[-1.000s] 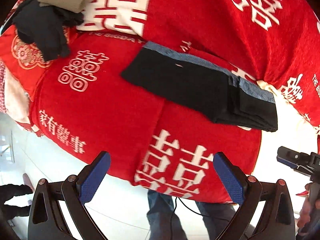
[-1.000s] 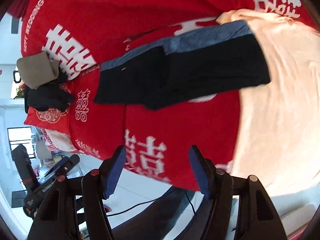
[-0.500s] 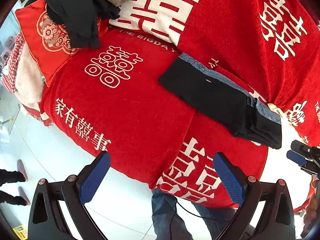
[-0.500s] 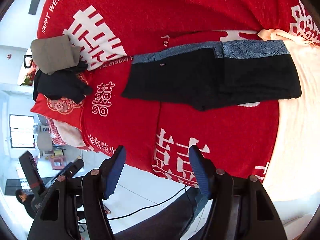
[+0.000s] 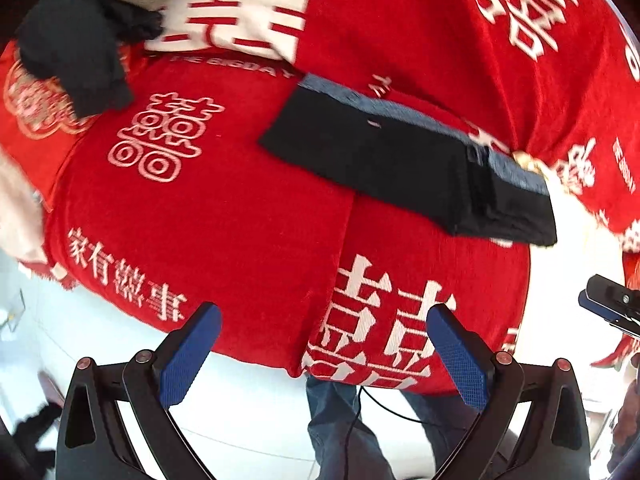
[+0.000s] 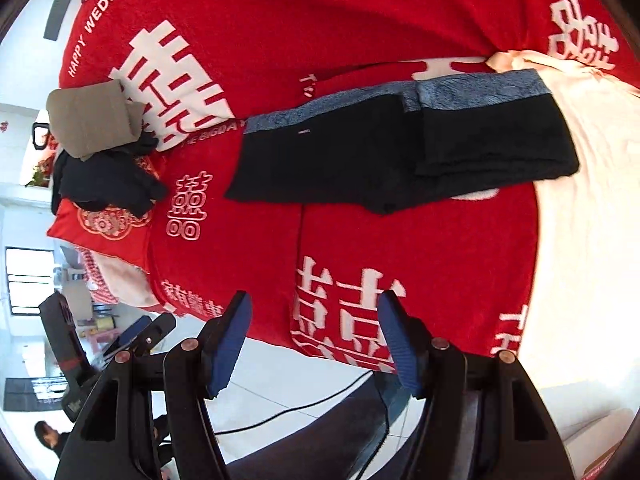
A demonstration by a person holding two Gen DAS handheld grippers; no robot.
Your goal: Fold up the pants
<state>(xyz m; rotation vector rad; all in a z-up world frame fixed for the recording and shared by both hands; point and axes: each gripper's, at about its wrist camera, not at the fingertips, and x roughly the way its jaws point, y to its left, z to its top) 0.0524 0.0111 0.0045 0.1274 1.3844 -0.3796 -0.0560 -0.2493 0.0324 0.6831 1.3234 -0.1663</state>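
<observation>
The black pants (image 6: 384, 160) lie partly folded on the red blanket (image 6: 420, 240), apparently doubled over at one end. The left gripper (image 5: 324, 344) and right gripper (image 6: 314, 328) hover near the blanket's edge, jaws wide and holding nothing.

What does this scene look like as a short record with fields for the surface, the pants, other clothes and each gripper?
surface: red blanket with white characters
pants: black pants with blue-grey waistband, lying partly folded, one end doubled over
other clothes: beige garment on top of a black garment, off to one side
left gripper: open, holding nothing
right gripper: open, holding nothing
</observation>
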